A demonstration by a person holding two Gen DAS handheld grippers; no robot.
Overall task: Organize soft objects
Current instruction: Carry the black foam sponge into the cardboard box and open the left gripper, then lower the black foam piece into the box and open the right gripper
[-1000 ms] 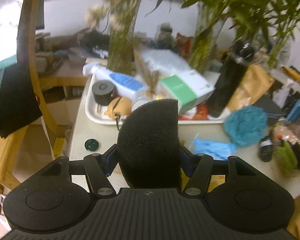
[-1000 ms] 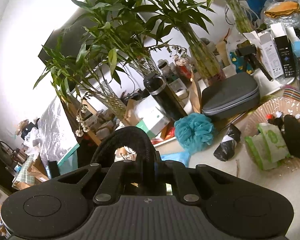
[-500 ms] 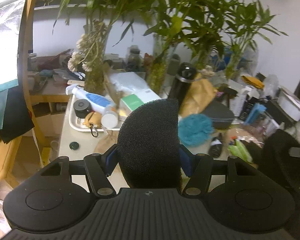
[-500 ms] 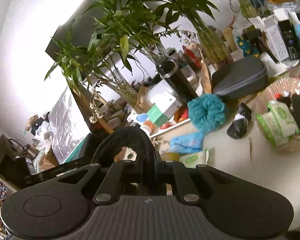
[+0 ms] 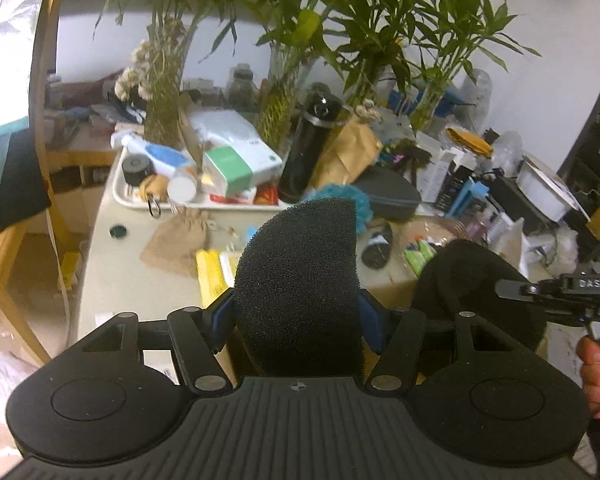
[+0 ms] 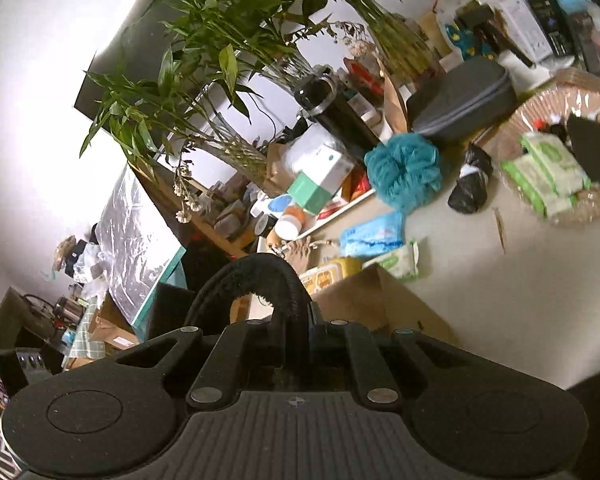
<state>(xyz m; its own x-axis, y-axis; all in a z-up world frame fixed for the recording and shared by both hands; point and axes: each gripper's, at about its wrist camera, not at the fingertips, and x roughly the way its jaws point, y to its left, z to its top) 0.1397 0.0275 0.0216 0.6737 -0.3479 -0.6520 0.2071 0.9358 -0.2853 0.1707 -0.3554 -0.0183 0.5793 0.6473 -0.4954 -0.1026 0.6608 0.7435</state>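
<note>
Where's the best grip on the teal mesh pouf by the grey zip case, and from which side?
Judging from the right wrist view, take the teal mesh pouf across its ruffled middle, coming from above. It is a soft round ball with no handle showing. The grey zip case and black bottle crowd its far side, while the near table side is open.

I've pulled the left hand-held gripper (image 5: 296,316) up and back from the white tray (image 5: 118,196), swinging right (more surface (image 5: 116,280) shows). The right hand-held gripper (image 6: 296,328) moved left: woven basket (image 6: 572,220) slid to the frame edge, cardboard box (image 6: 380,300) appeared.
</note>
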